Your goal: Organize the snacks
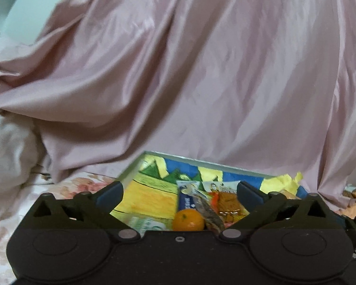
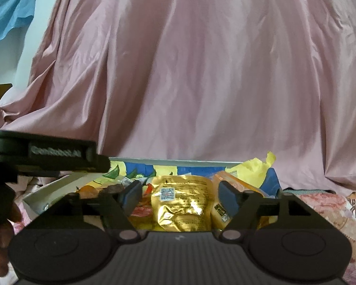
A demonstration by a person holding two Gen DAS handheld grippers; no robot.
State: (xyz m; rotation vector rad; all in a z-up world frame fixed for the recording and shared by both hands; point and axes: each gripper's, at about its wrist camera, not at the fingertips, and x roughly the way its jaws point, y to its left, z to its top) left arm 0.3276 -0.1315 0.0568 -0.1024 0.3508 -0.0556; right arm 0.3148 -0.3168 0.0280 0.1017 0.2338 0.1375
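Observation:
A shallow box lined with yellow, blue and green paper lies on the bed and holds the snacks. In the left wrist view I see an orange, a blue-and-white bar wrapper, a dark wrapped bar and an orange-brown packet. My left gripper is open above them, holding nothing. In the right wrist view a gold foil pouch lies between the fingers of my open right gripper, with an orange packet beside it. The same box shows there.
A large pink satin sheet hangs behind the box. A floral bedspread lies under it. White bedding is heaped at the left. The left gripper's body and the hand holding it show at the left of the right wrist view.

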